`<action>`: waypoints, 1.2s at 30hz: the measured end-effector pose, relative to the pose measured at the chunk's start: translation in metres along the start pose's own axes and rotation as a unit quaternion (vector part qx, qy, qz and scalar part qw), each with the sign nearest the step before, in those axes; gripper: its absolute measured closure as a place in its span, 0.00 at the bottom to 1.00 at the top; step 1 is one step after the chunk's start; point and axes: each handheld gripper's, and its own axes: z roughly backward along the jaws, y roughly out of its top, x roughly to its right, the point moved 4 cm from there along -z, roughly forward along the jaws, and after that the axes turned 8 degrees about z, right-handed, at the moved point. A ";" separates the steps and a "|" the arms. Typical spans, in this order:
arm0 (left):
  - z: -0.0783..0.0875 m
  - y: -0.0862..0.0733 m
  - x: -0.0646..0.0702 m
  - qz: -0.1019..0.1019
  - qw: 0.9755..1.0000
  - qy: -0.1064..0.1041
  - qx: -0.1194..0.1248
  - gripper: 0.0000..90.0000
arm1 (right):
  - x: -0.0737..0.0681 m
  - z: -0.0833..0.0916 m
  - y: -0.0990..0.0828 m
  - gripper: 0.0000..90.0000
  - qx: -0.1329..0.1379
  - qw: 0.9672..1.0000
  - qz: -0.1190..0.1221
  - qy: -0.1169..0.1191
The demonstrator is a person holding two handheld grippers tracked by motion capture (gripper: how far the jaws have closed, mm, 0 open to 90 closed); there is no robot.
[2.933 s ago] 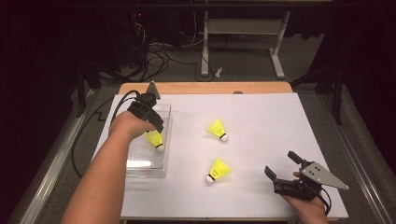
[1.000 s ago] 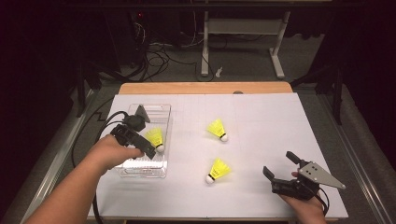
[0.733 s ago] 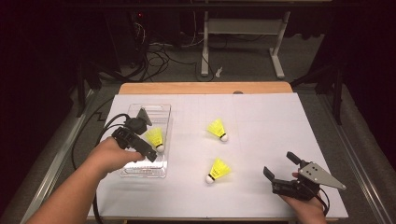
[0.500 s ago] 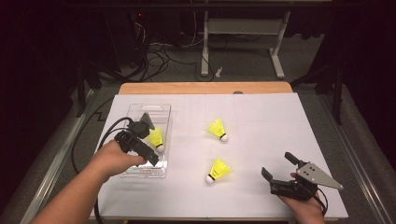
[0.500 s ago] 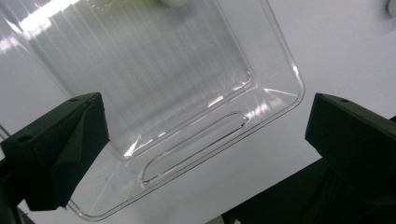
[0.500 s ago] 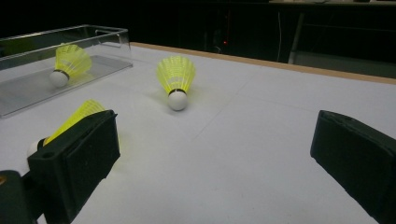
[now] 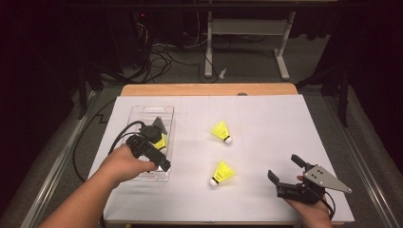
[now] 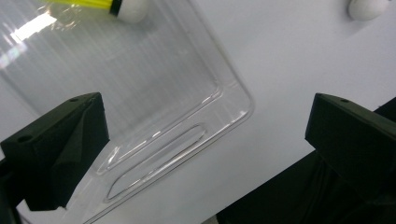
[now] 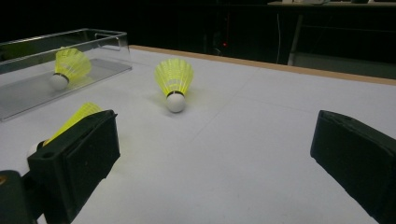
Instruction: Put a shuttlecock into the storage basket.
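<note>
A clear plastic tray [image 7: 142,110] lies at the table's left with one yellow shuttlecock [image 7: 160,141] inside it. My left gripper [image 7: 154,152] hovers open over the tray's near end, holding nothing. In the left gripper view the tray's [image 8: 187,93] corner and handle slot lie between the jaws, and the shuttlecock's white cork [image 8: 132,9] is at the top. Two more shuttlecocks [image 7: 222,131] [image 7: 221,173] lie on the white sheet. My right gripper [image 7: 283,167] rests open at the front right, facing them [image 9: 174,81] [image 9: 77,119]; its left jaw partly hides the nearer one.
White paper [image 7: 266,123] covers the table, and a wooden edge [image 7: 209,89] runs along the far side. A black cable [image 7: 90,142] trails off the left edge. Beyond the table stand a metal frame [image 7: 247,28] and loose cords on the floor.
My left gripper has drawn back from the shuttlecock in the tray toward the tray's near end, leaving the shuttlecock inside. The right gripper has barely shifted.
</note>
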 end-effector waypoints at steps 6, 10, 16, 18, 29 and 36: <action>-0.002 0.007 0.020 -0.021 1.000 -0.004 0.000 0.01 | 0.001 0.000 0.001 0.02 0.001 1.000 0.000 -0.001; -0.007 0.011 0.033 -0.035 0.999 -0.006 -0.002 0.01 | 0.000 0.000 0.001 0.02 0.001 1.000 0.002 0.000; -0.012 0.014 0.049 -0.046 0.999 -0.013 -0.002 0.01 | 0.000 0.000 0.000 0.02 0.001 1.000 0.001 0.000; -0.013 0.014 0.054 -0.054 0.998 -0.016 -0.003 0.01 | 0.000 0.000 0.000 0.02 0.001 1.000 0.001 0.000; -0.026 0.018 0.076 -0.073 0.997 -0.027 0.007 0.01 | 0.001 0.001 0.000 0.02 0.001 1.000 0.001 0.000; -0.035 0.021 0.086 -0.084 0.996 -0.030 0.007 0.01 | 0.000 0.000 0.000 0.02 0.000 1.000 0.000 0.001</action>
